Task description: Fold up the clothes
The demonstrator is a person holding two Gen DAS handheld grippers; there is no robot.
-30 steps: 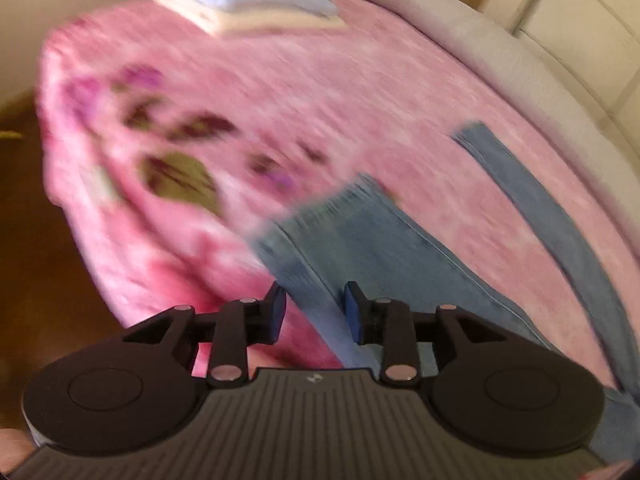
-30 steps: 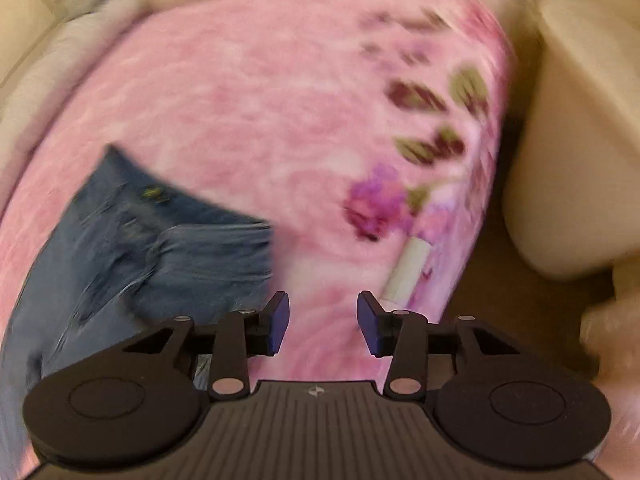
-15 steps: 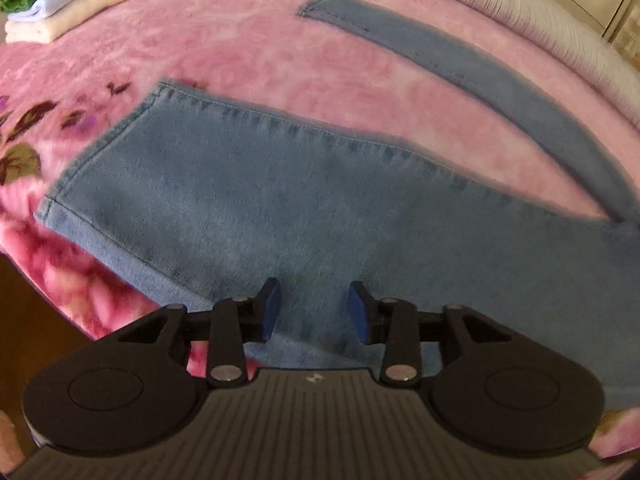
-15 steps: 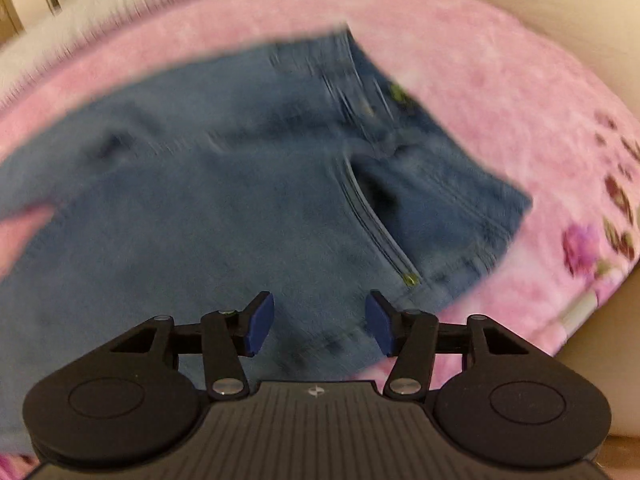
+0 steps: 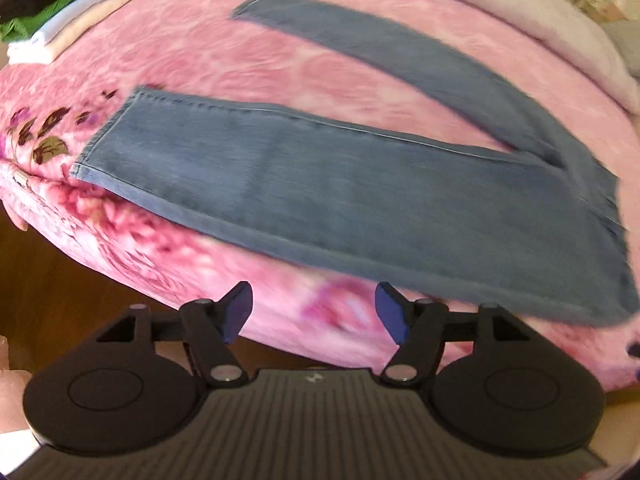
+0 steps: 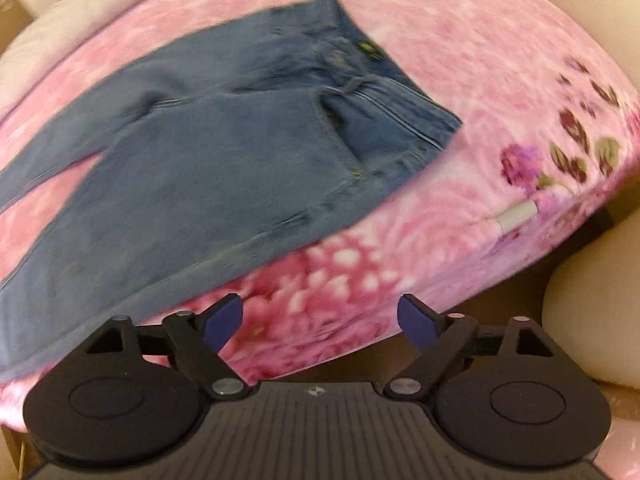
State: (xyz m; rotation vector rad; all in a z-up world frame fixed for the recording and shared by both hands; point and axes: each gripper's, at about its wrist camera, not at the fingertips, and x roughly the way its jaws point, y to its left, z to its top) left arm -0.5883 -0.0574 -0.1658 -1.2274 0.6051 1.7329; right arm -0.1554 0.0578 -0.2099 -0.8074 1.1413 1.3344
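Left view catches the jeans (image 5: 360,200) legs and folded stack (image 5: 60,12); right view the waistband. Left claw (image 5: 312,314) and right claw (image 6: 320,318) both opening wide, empty.

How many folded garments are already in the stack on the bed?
5 visible in the folded stack at the bed's far-left corner, top to bottom: black, green, pale blue, cream, white. More may be hidden behind; the frame cuts it off.
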